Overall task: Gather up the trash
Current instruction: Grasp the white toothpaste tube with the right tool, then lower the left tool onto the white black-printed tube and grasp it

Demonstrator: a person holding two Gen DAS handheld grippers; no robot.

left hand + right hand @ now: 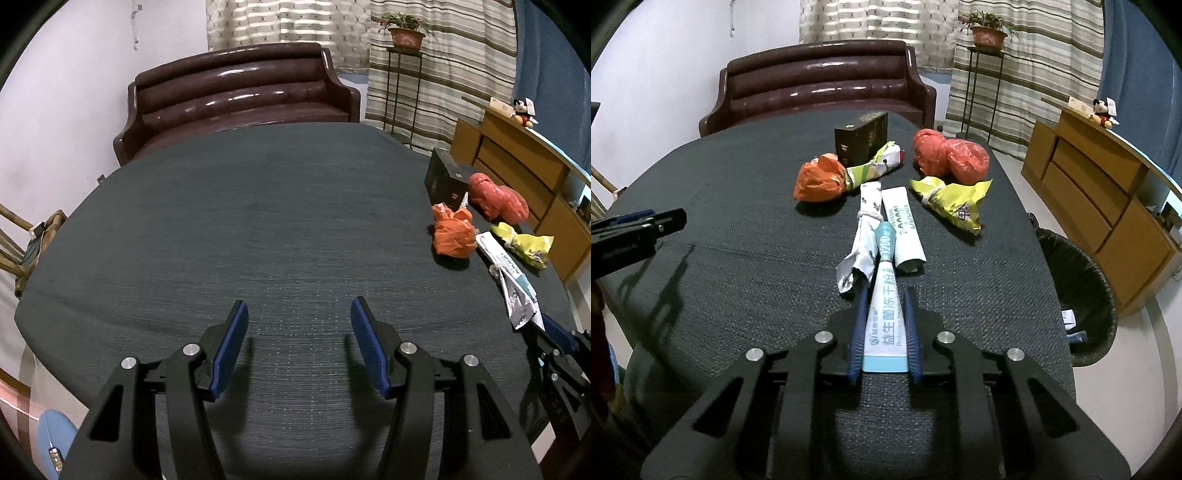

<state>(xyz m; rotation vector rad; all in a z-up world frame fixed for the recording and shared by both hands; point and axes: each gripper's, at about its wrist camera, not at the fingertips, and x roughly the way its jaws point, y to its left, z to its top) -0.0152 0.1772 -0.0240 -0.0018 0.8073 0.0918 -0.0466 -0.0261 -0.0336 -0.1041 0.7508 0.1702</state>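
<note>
Near table edge, right tongs gripping sachet

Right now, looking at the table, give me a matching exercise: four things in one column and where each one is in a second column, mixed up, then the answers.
Things:
1. light blue sachet
2. black box
3. bin with black liner
4. red plastic bag

Places:
A. on the floor off the table's right edge
B. at the far end of the table, left of the red bundle
C. clamped between the right tongs
D. at the far right of the pile, behind the yellow wrapper

Pairs: 1-C, 2-B, 3-A, 4-D
</note>
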